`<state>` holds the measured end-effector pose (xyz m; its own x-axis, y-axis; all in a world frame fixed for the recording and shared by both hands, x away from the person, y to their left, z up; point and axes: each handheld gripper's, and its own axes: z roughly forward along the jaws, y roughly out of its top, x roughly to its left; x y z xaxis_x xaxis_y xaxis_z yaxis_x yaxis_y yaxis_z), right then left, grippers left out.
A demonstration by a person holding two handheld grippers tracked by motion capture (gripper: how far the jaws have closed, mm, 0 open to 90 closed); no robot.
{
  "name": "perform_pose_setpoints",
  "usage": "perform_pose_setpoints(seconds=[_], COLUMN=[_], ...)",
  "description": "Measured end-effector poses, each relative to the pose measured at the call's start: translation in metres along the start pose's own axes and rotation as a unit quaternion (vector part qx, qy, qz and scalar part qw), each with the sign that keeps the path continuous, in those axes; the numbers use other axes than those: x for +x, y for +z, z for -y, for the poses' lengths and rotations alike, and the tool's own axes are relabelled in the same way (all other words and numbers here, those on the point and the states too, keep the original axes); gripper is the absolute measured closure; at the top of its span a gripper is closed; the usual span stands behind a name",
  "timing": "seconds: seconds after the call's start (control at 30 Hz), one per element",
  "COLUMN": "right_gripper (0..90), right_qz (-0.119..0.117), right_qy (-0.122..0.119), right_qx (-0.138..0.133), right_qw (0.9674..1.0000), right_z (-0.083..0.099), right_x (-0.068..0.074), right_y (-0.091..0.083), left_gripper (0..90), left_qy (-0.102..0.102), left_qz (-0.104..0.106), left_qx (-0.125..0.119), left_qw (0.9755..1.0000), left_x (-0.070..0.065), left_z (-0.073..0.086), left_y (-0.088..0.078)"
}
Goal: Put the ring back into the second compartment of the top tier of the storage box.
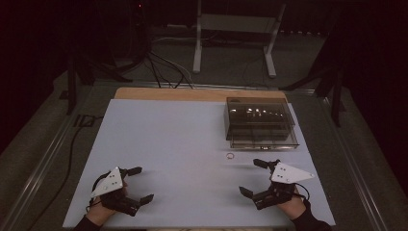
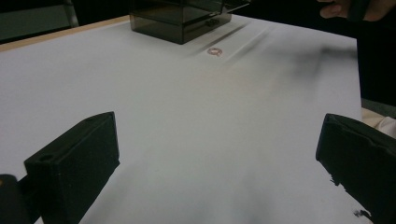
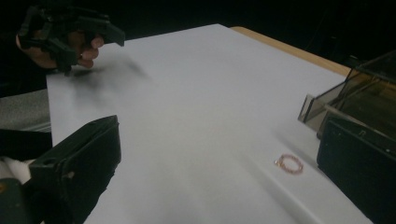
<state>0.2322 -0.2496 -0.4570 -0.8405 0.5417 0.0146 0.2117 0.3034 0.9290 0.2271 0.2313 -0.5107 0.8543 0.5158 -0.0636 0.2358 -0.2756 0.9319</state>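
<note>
Right jaws: the right gripper (image 1: 257,178) hovers low over the surface (image 1: 173,144) with its jaws spread wide and nothing between them.
Left jaws: the left gripper (image 1: 139,184) is likewise spread wide and empty, well apart from the right one.
Ring: a thin ring (image 3: 289,164) lies flat on the surface just ahead of the right jaws, off to the side of its far jaw, not between the two; in the high view the ring (image 1: 230,155) sits between the right gripper and the box.
Box: a dark see-through box (image 1: 260,122) with a drawer at its base stands just beyond the ring, well apart from the left jaws.
Likely step: the ring, being nearest the right jaws, looks like the thing to pick up.
Risk, missed grip: the ring is thin and flat, so jaws closing too high would likely meet over it and take nothing.
Risk, skid: a jaw tip touching one edge first could flick the ring across the smooth sheet, perhaps under the box front.
Risk, box: the far jaw stands near the box; a wide approach could knock it.
Risk, light: the scene is dim and the ring faint, so alignment is harder to judge.
</note>
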Motion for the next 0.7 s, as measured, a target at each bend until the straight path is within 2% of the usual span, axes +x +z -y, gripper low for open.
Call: perform_pose_setpoints(seconds=[0.33, 0.7], right_gripper=[0.0, 0.0], right_qz=[0.003, 0.012], right_qy=[-0.011, -0.004], right_qx=[-0.002, 0.011], right_qw=[0.9999, 0.9999], right_z=[-0.015, -0.013], right_x=[-0.006, -0.013], right_y=[0.012, 0.030], left_gripper=[0.6, 0.6], left_qy=[0.001, 0.000], left_qz=[-0.002, -0.001], left_qx=[0.001, -0.001], left_qw=[1.0000, 1.0000], left_x=[0.000, 0.000], left_z=[0.001, 0.000], left_y=[0.000, -0.001])
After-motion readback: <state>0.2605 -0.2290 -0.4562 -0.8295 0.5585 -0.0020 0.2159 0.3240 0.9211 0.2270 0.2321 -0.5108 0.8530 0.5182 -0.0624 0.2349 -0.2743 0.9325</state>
